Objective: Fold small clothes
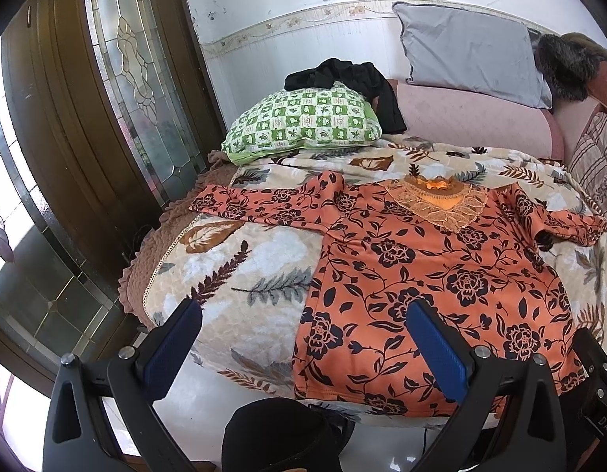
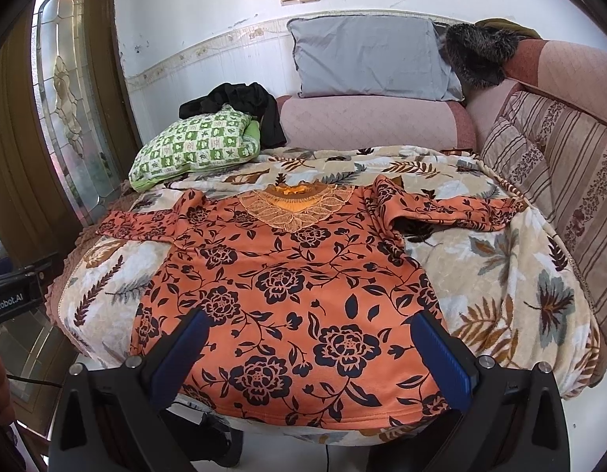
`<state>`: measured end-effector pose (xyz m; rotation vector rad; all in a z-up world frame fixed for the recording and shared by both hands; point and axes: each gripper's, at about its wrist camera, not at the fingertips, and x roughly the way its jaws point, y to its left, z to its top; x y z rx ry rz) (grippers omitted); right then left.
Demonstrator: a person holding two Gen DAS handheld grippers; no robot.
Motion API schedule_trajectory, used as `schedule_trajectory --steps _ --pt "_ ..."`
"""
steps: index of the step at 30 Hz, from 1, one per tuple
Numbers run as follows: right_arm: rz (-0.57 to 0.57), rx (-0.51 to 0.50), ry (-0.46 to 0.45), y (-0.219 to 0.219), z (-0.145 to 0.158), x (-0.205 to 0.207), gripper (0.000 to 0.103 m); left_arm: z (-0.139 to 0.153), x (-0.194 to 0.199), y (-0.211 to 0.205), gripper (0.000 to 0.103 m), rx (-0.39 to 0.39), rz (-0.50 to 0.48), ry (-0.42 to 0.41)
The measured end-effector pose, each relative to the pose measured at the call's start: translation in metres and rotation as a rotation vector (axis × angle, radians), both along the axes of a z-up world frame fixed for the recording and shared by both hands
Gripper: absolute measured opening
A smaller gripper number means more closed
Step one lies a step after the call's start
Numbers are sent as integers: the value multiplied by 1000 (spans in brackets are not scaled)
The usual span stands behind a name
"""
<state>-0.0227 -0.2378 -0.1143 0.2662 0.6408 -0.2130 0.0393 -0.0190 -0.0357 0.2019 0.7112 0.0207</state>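
Blue-padded fingers [image 1: 437, 348] fill the bottom of the left wrist view, and the left gripper [image 1: 303, 350] is spread wide, holding nothing, poised low at the near edge of the bed and pointing forward over it. Same story on the other side: the right gripper [image 2: 309, 352] hangs with its jaws wide apart, empty, just above the hem. Between and beyond both sets of fingers lies the orange floral top [image 2: 295, 291], spread flat and face up on the leaf-print blanket [image 2: 511, 275], hem toward the cameras, lace collar [image 2: 299, 206] at the far end, both sleeves stretched out sideways, the one on the picture's right bunched at the shoulder. In the left view the left gripper straddles the top's picture-left edge; in the right view the right gripper sits squarely over the hem, not touching that I can tell. Further back, a green checked pillow [image 1: 303, 122] with a black garment [image 1: 350, 78] draped on it, a grey pillow [image 2: 370, 63] against the wall, and a striped cushion [image 2: 547, 169] along the right side.
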Motion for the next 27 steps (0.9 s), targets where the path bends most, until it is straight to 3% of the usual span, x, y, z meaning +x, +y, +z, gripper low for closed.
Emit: schedule_trajectory --steps 20,27 --pt "-15 10 5 -15 -7 19 103 -8 26 -15 103 35 -11 40" --pt "-56 13 -8 -41 -6 33 103 -24 52 -35 103 43 -44 115"
